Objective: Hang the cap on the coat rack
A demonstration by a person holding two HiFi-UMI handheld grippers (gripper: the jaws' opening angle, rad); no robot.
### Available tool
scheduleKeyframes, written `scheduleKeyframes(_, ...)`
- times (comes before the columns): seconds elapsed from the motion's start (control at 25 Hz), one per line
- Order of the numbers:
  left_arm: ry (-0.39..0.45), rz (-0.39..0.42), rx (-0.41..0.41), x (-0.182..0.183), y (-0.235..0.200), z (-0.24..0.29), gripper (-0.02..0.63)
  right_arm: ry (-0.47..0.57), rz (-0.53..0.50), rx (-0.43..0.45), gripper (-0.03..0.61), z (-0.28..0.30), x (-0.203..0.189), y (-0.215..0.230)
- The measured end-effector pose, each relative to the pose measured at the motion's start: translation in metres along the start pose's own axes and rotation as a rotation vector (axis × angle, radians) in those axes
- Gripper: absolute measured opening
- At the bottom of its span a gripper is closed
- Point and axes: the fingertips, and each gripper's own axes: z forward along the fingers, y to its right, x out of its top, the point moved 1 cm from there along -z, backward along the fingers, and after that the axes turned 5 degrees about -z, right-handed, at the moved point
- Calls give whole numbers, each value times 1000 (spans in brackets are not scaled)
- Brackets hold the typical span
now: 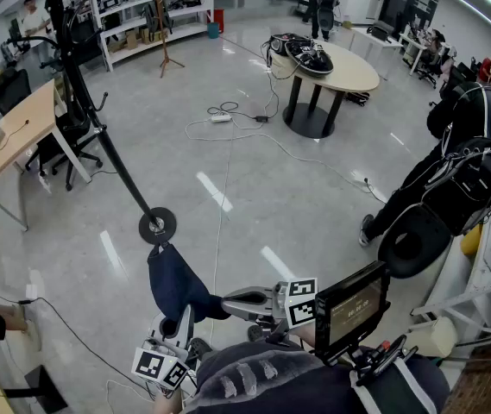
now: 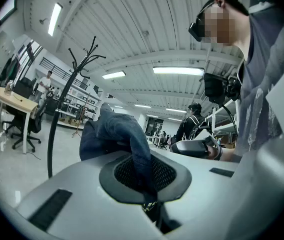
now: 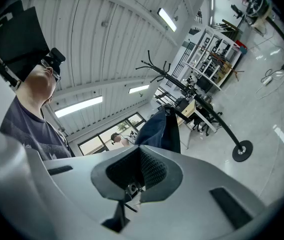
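cap (image 1: pixel 174 283) gripped by left gripper (image 2: pixel 145 186), right gripper (image 3: pixel 131 186) clenched on its edge

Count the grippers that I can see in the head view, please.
2. The left gripper is at the bottom left, below the dark cap; the right gripper lies to its right, pointing at the cap.

Floor (image 1: pixel 254 188): pale grey, glossy, streaked with reflections of the lamps.
Ceiling (image 2: pixel 132 29): white, ribbed, with long strip lights (image 2: pixel 177 71), lit.
Windows (image 3: pixel 107 136): a glazed band in the far wall.
Oval table (image 1: pixel 359 74): light top on a dark pedestal, equipment piled at one end.
Wooden desk (image 1: pixel 21 132): at the left, with a black office chair (image 1: pixel 77 132) beside it.
White shelving (image 1: pixel 133 7): along the far wall, stocked.
White cable (image 1: pixel 254 136) and power strip (image 1: pixel 221 118): lying loose on the floor near the table.
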Motion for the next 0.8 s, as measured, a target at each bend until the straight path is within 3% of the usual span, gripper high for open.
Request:
scheduleKeyframes(0.12, -1, -60, 21, -11, 21, 48, 14, -4, 22, 12, 3, -47, 18, 19)
scheduleKeyframes(0.28, 2, -69, 40, -25, 62, 39, 14, -37, 32, 20, 3, -73, 4, 9)
scheduleKeyframes(0.48, -5, -28, 93, -27, 70, 26, 14, -63, 27, 45, 3, -50, -8, -9)
scheduleKeyframes(0.8, 25, -58, 142, -26, 50, -3, 14, -109, 29, 91, 5, -2, -22, -31)
